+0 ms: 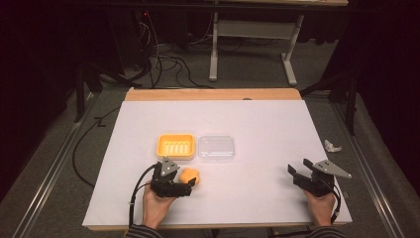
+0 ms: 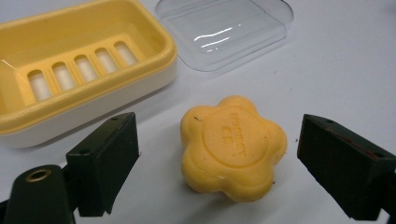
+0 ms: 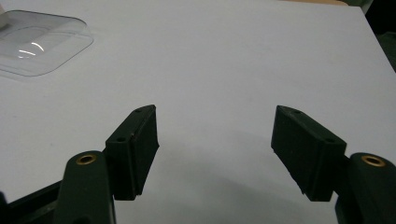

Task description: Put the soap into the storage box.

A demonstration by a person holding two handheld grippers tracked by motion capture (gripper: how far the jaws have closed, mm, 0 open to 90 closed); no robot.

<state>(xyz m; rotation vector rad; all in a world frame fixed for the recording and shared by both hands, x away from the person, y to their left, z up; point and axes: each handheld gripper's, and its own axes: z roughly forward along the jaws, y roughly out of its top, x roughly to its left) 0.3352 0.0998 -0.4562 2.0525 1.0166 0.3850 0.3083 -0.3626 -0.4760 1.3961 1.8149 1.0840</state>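
A yellow flower-shaped soap bar (image 2: 233, 147) lies on the white table, between the two jaws of my left gripper (image 2: 219, 163); the jaws stand wide apart and do not touch it. From above, the soap (image 1: 190, 175) sits just right of that left gripper (image 1: 187, 184). Behind it stand a yellow soap dish (image 1: 175, 146) (image 2: 74, 70) with a slotted floor and, to its right, a clear plastic lid (image 1: 216, 147) (image 2: 226, 30). My right gripper (image 1: 299, 168) (image 3: 215, 144) rests open over bare table near the front right, with nothing between its jaws.
The white table top (image 1: 257, 119) has a wooden strip along its far edge. A crumpled scrap of paper (image 1: 332, 146) lies on the floor past the right edge. Cables and a table frame stand on the dark floor behind.
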